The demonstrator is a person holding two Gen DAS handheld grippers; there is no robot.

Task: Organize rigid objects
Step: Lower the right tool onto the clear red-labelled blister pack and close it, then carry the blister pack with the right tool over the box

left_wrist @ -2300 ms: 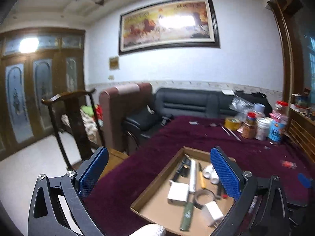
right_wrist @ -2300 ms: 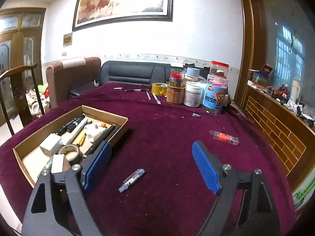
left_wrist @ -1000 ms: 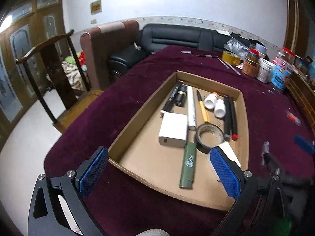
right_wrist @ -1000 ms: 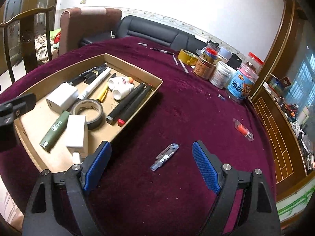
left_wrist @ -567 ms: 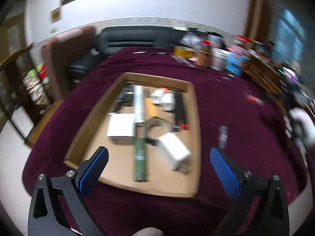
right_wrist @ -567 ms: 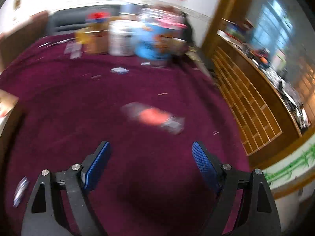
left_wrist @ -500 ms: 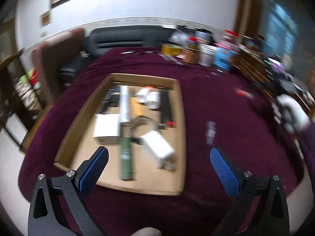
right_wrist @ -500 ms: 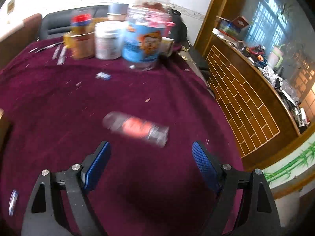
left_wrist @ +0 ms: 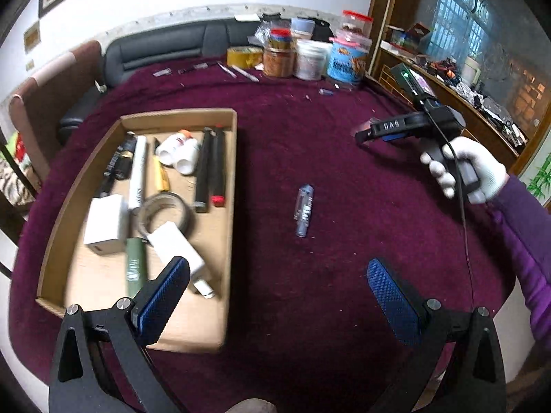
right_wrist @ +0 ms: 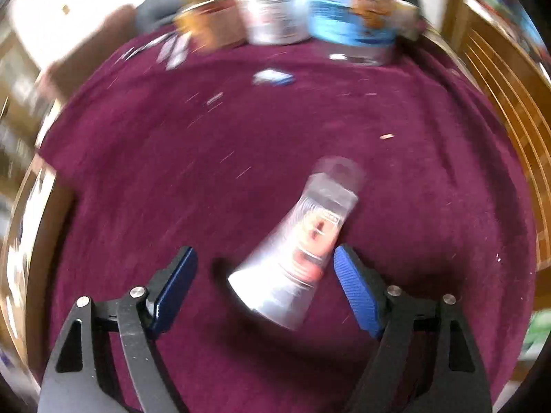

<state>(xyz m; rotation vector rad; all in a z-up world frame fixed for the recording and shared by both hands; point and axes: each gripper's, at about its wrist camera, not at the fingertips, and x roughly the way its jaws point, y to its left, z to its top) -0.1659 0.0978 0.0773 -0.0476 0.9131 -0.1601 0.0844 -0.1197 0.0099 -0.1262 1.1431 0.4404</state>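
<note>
A clear plastic packet with a red item inside lies on the maroon cloth, between the blue pads of my right gripper; the jaws are open around it and the right pad is close to its edge. The view is blurred. My left gripper is open and empty above the table's near side. A small clear tube lies on the cloth ahead of it. A cardboard tray at the left holds markers, white boxes, a tape roll and small bottles. The right gripper also shows in the left wrist view, held by a gloved hand.
Jars, tubs and a yellow tape roll stand at the table's far edge, with pens and small bits near them. A wooden lattice cabinet borders the table on the right. A sofa sits behind.
My right gripper has moved down and forward over the clear packet, which now lies between its open jaws. My left gripper has swung right, so the tray sits further left.
</note>
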